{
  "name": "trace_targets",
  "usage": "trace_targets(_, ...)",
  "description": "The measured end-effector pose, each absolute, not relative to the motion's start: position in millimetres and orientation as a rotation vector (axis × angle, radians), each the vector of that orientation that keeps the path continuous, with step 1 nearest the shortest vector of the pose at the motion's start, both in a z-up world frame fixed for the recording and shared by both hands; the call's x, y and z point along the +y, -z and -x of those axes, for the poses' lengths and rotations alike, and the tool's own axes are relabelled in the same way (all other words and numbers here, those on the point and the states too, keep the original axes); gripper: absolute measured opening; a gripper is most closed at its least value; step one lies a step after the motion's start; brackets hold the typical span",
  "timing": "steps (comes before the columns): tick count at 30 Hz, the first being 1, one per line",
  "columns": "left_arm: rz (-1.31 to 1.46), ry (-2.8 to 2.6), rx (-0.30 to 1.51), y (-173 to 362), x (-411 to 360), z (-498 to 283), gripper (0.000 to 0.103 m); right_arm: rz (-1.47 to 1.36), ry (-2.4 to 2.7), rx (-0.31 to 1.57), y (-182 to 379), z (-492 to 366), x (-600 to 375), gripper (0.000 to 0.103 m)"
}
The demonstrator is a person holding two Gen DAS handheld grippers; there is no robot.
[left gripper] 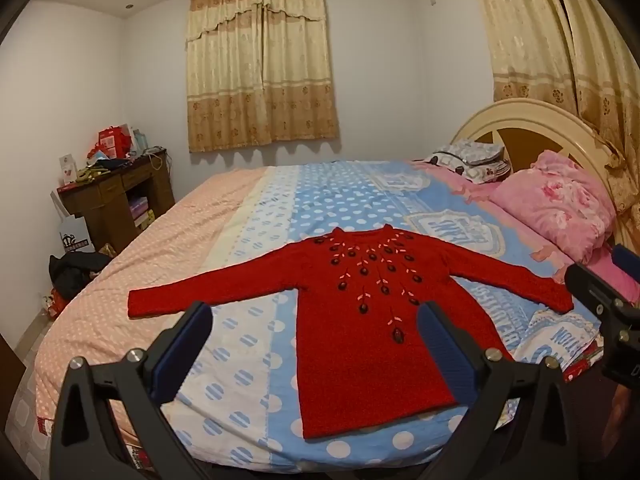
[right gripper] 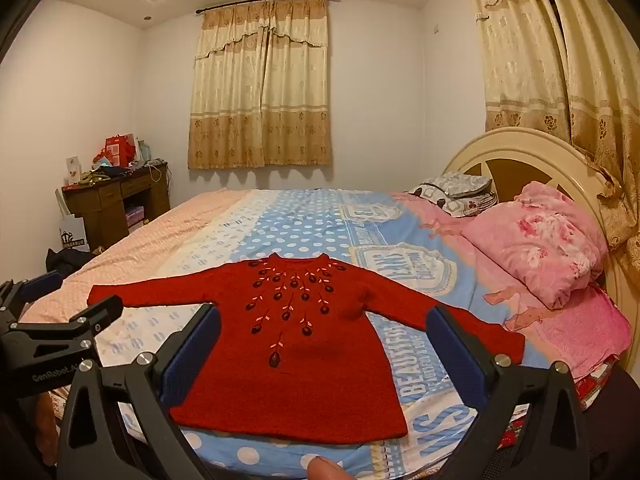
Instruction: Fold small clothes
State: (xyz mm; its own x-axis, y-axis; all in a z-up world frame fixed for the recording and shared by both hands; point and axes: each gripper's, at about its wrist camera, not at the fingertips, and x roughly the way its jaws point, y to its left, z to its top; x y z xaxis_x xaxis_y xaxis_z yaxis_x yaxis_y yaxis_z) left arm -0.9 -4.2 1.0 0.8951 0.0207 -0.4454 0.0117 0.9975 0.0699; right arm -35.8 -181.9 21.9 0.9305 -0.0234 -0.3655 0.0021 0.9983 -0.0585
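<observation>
Left gripper [left gripper: 316,320]: jaws wide apart, nothing between them, hovering over the bed's near edge.
Right gripper [right gripper: 322,322]: likewise spread wide, empty.
Red sweater [left gripper: 360,320]: flat on the dotted bedsheet [left gripper: 256,320], sleeves stretched out, neck toward the curtains [left gripper: 260,68].
Pink pillow [left gripper: 560,204]: by the headboard.

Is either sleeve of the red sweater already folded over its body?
No, the red sweater lies flat on the bed with both sleeves stretched straight out.

A bed [left gripper: 168,248] carries a flat red sweater [left gripper: 360,320] and pink pillow [left gripper: 560,208].
</observation>
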Motion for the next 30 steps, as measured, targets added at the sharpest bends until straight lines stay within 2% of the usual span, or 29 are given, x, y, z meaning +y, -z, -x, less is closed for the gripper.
trace_targets(30,-0.030,0.000,0.463,2.1,7.4,-0.1,0.103,0.050,0.011,0.383,-16.1,29.7,-184.6,0.102)
